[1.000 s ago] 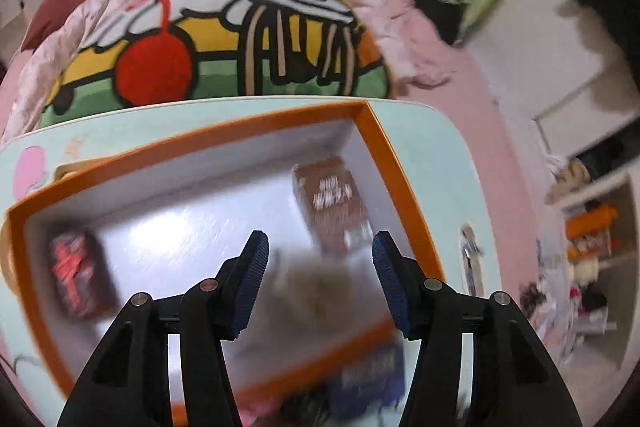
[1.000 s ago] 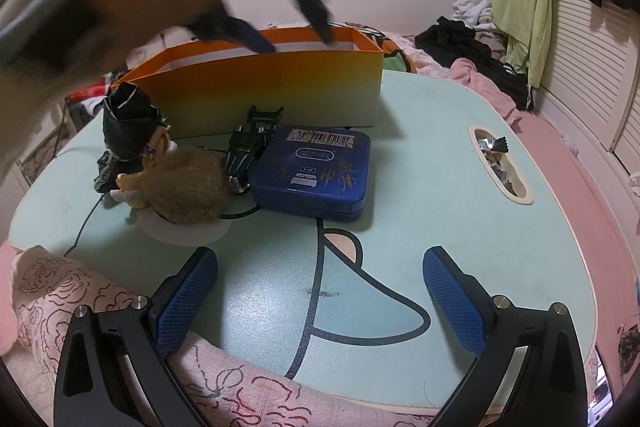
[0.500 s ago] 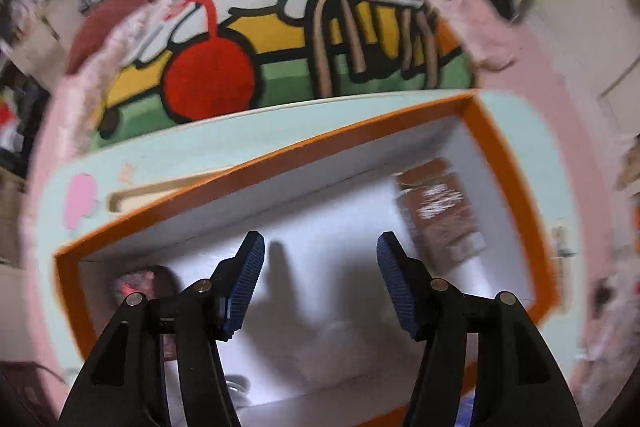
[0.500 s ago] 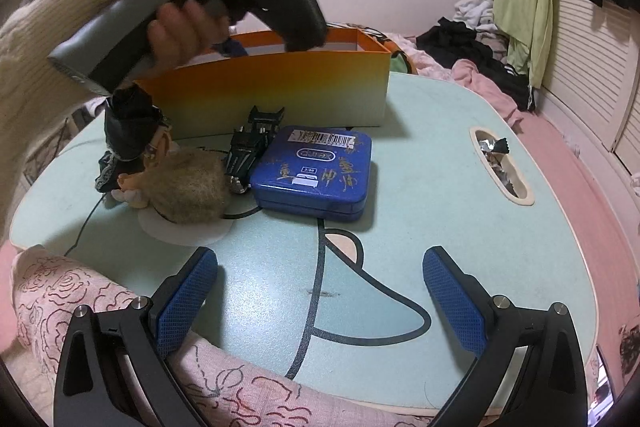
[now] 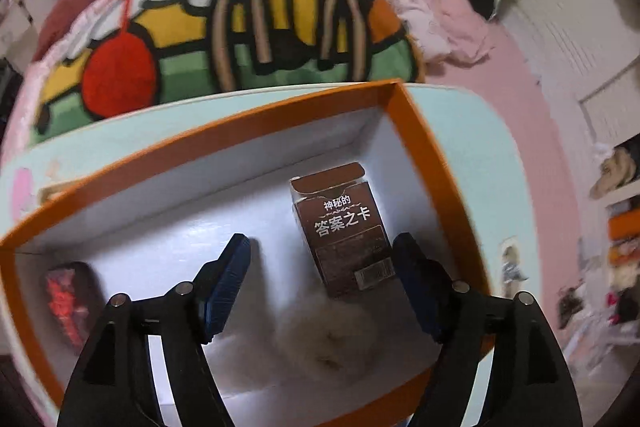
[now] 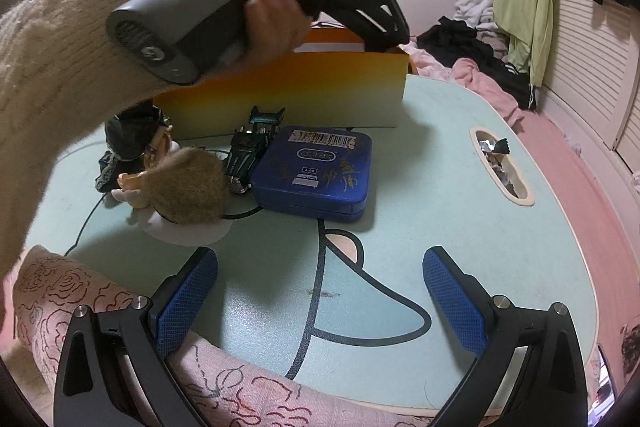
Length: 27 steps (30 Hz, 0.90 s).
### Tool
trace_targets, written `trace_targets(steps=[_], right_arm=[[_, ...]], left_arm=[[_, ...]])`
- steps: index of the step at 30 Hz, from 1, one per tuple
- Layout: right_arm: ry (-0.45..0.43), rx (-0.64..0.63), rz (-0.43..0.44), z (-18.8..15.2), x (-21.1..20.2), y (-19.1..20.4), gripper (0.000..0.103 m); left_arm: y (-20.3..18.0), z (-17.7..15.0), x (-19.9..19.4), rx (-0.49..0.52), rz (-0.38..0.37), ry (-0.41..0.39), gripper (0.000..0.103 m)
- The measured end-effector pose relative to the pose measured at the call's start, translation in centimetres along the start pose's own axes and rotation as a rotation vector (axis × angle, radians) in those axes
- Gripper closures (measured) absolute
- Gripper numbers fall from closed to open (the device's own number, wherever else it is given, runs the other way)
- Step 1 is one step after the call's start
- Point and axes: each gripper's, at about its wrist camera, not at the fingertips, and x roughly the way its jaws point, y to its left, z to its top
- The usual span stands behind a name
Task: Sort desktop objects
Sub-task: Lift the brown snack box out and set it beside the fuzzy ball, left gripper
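Note:
My left gripper (image 5: 322,247) points down into the orange box (image 5: 416,131) with the white floor. Its jaws are opening and the pads press on nothing. Below them a blurred, fuzzy beige lump (image 5: 328,341) lies on the box floor. A brown card box (image 5: 340,227) lies just beyond the fingertips, and a red and black item (image 5: 64,299) lies at the left end. Low over the near table edge, my right gripper (image 6: 320,267) stands open and empty. In front of it are a blue tin (image 6: 316,171), a dark toy car (image 6: 252,143) and a fuzzy-haired doll (image 6: 184,187).
A hand in a cream sleeve (image 6: 60,67) holds the left gripper over the orange box (image 6: 280,95). A dark-haired figure (image 6: 128,135) stands left of the doll. The pale green table (image 6: 460,219) has a slot with foil scraps (image 6: 500,163). Pink patterned cloth (image 6: 240,387) lies under my right gripper.
The left gripper's jaws have spread wider and its view has swung so the brown card box sits between the fingers. The hand has lowered it into the box. The right gripper has not moved.

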Motion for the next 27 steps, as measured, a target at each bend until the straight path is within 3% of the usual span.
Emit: trace_targets(steps=[4,8,14,15,16,17,18,21,23,27], right_arm=[[-0.002,0.000,-0.002,-0.1,0.0,0.2,0.000],[-0.002,0.000,-0.001,-0.1,0.0,0.2,0.000],[-0.003,0.000,-0.001,-0.2,-0.1,0.2,0.000],[-0.002,0.000,-0.001,-0.2,-0.1,0.2,0.000],[-0.003,0.001,0.000,-0.2,-0.1,0.2,0.000],[-0.003,-0.001,-0.001,-0.2,-0.1,0.2,0.000],[-0.003,-0.001,-0.001,-0.1,-0.1,0.3,0.000],[-0.003,0.000,-0.001,-0.2,-0.1,0.1,0.000],[-0.003,0.000,-0.001,-0.2,-0.1,0.1,0.000],[-0.004,0.000,-0.001,-0.2,-0.1,0.2,0.000]], left_arm=[[2.3,-1.3,-1.2,0.048,0.115,-0.046,0.030],[3.8,-1.8,-1.3,0.055,0.054,-0.025,0.030],[2.5,-0.9,0.0,0.047,0.064,-0.017,0.030],[1.9,-0.7,0.4,0.059,0.058,-0.003,0.033],[1.6,-1.0,0.6,0.083,0.065,0.006,0.047],[1.3,-1.2,0.6,0.111,0.117,-0.008,0.053],[1.2,-1.4,0.4,0.122,0.124,-0.024,0.061],[1.8,-2.2,-0.6,0.141,0.069,-0.042,0.061],[2.6,-3.1,-2.7,0.157,0.022,-0.131,0.061],[5.0,-8.1,-9.5,0.195,-0.162,-0.304,0.061]])
